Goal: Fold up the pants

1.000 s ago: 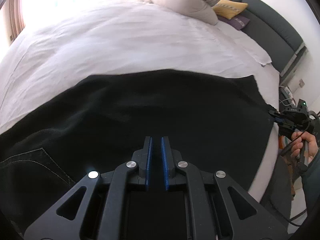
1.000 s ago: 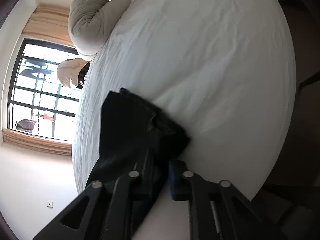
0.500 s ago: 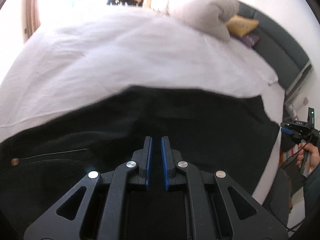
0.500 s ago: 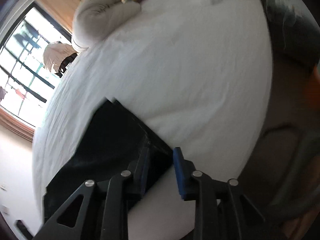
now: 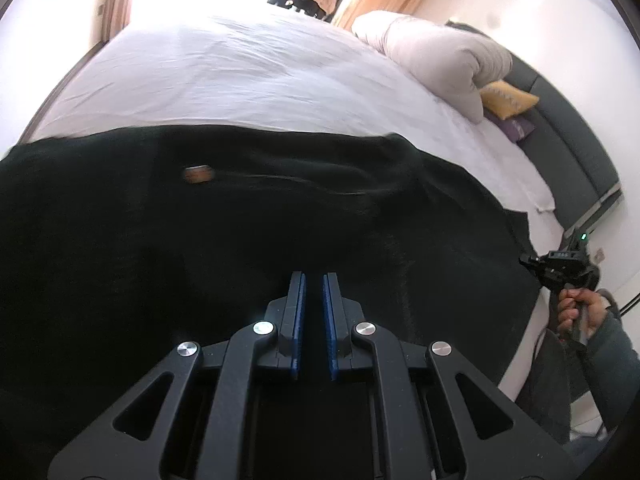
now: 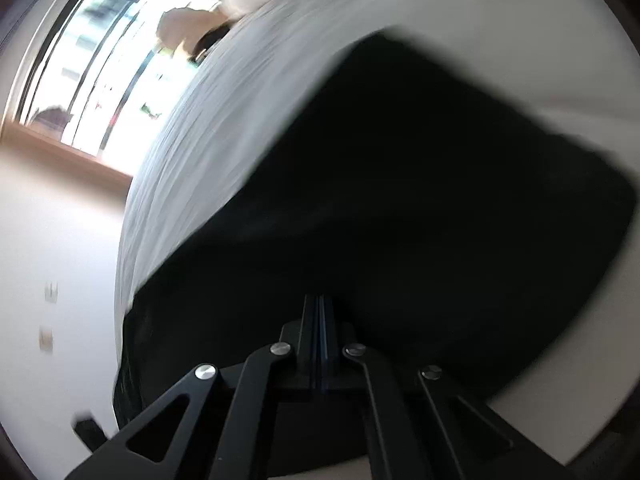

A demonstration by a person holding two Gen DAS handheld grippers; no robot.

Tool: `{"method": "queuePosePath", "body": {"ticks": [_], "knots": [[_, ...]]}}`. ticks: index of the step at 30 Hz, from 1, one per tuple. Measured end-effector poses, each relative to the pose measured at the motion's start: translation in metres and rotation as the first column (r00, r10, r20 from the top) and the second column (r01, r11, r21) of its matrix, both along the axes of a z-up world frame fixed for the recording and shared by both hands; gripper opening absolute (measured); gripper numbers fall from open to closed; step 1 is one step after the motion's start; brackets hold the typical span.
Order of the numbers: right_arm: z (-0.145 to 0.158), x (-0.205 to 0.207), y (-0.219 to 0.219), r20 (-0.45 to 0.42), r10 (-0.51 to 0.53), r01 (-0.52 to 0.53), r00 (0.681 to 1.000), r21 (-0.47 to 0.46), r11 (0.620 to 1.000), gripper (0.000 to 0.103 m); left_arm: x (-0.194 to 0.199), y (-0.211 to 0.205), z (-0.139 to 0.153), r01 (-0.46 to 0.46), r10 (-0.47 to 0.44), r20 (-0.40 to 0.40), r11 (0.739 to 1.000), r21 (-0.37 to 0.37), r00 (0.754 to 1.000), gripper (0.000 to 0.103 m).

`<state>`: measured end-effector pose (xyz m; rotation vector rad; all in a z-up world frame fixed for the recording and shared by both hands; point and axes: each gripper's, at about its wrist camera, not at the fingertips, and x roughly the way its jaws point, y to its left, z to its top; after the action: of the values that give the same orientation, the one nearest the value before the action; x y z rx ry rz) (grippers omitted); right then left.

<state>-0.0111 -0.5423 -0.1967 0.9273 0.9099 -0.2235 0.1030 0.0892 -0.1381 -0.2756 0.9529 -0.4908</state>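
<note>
Black pants lie spread across the white bed sheet, a brown waist button showing at the left. My left gripper hovers over the middle of the cloth, shut, its blue pads a narrow slit apart with nothing seen between them. A hand holds my right gripper at the pants' right edge. The right wrist view is blurred: the right gripper is shut, pads pressed flat together above the pants, with no cloth between them.
A rolled pale duvet, a yellow cushion and a purple one lie at the bed's head, against a dark headboard. A bright window is beyond the far side. The bed's near right edge drops to the floor.
The left gripper slid left along the pants, bringing the waist button into view. The right gripper let go of the pants' hem, opened, then shut empty and swung over the cloth.
</note>
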Motion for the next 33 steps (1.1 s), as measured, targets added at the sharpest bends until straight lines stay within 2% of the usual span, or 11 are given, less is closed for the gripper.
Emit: {"method": "queuePosePath", "body": {"ticks": [2, 4, 7, 9, 14, 19, 24, 27, 28, 30, 33], "knots": [[0.005, -0.016, -0.023, -0.024, -0.069, 0.068, 0.997, -0.055, 0.996, 0.0, -0.005, 0.028, -0.001, -0.014, 0.012, -0.015, 0.997, -0.081, 1.0, 0.009], [0.015, -0.026, -0.036, -0.062, -0.118, 0.111, 0.991, -0.113, 0.987, 0.0, -0.009, 0.045, -0.001, -0.036, 0.035, -0.012, 0.996, -0.084, 0.999, 0.009], [0.037, -0.03, -0.033, -0.048, -0.135, 0.128, 0.99, -0.137, 0.982, 0.022, -0.011, 0.064, 0.009, -0.107, 0.106, -0.016, 0.993, -0.044, 0.994, 0.009], [0.053, -0.018, -0.014, 0.03, -0.063, 0.067, 0.998, -0.121, 0.99, 0.044, -0.008, 0.068, 0.025, -0.12, 0.121, 0.016, 0.992, -0.037, 0.993, 0.009], [0.054, 0.071, 0.069, 0.168, 0.259, -0.257, 0.951, -0.031, 0.966, 0.052, 0.018, 0.042, 0.055, -0.116, 0.116, 0.09, 0.993, -0.001, 0.989, 0.009], [0.006, 0.147, 0.107, 0.157, 0.376, -0.396, 0.913, 0.117, 0.911, 0.051, 0.063, 0.001, 0.034, -0.062, 0.06, 0.014, 0.992, 0.106, 0.998, 0.009], [-0.007, 0.144, 0.062, 0.147, 0.269, -0.285, 0.952, 0.106, 0.953, 0.01, 0.08, 0.001, 0.018, -0.097, 0.096, 0.013, 0.99, 0.098, 0.995, 0.009], [-0.006, 0.133, 0.021, 0.093, 0.163, -0.164, 0.982, 0.001, 0.986, 0.0, 0.084, 0.001, 0.015, -0.1, 0.098, 0.026, 0.989, 0.104, 0.995, 0.009], [0.0, 0.127, 0.01, 0.09, 0.126, -0.125, 0.988, -0.021, 0.992, 0.002, 0.085, 0.0, 0.015, -0.101, 0.098, 0.027, 0.989, 0.109, 0.995, 0.009], [0.022, 0.109, -0.015, 0.137, 0.052, -0.047, 0.989, -0.041, 0.998, 0.025, 0.08, 0.0, 0.016, -0.103, 0.1, 0.033, 0.988, 0.116, 0.994, 0.009], [0.051, 0.076, -0.015, 0.251, 0.075, -0.076, 0.965, -0.007, 0.997, 0.052, 0.079, -0.003, 0.017, -0.111, 0.106, 0.044, 0.985, 0.129, 0.993, 0.009]]}}
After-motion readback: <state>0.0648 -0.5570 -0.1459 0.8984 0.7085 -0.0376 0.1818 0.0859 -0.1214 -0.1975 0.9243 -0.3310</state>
